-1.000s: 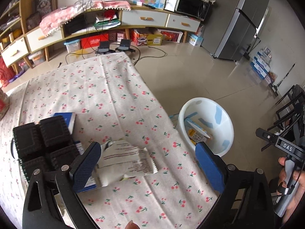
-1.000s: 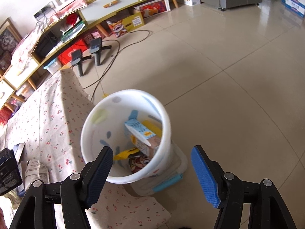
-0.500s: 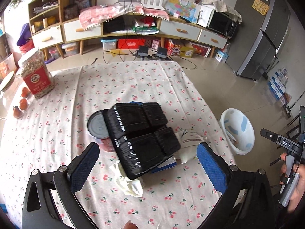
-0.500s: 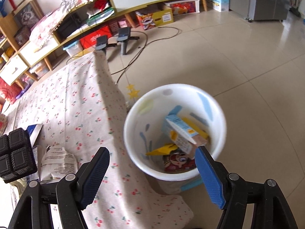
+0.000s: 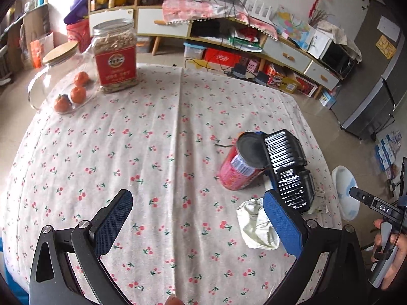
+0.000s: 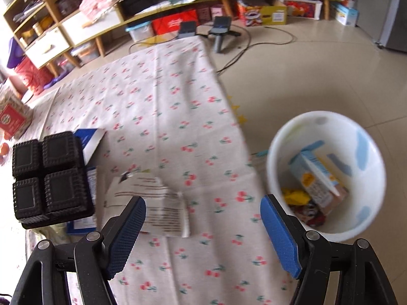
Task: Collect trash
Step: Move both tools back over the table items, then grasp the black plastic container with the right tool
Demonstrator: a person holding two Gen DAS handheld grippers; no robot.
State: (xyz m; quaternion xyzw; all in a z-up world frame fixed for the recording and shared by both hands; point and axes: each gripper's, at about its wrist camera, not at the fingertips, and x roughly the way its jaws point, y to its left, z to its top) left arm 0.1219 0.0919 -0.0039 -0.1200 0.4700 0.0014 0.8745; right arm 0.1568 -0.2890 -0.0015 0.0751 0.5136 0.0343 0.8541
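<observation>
Both grippers, left [image 5: 197,226] and right [image 6: 203,231], swung tableward, jaws wide (empty), over a crumpled printed wrapper [image 6: 155,200].

Bright daylight, motion blur, fisheye warp

- We read "DAS" in white letters on the black gripper [image 5: 379,204] held in a hand [image 5: 393,256] at the right edge of the left wrist view.
- The jar [image 5: 115,56] on the table carries a red label with a round emblem and lines of print, too small for us to read.
- The wrapper [image 6: 157,203] on the cloth shows rows of fine print, blurred beyond reading.
- The carton [image 6: 318,178] in the bin [image 6: 368,137] bears printing we cannot make out.
- The yellow note [image 5: 386,47] on the fridge shows marks we cannot read.
</observation>
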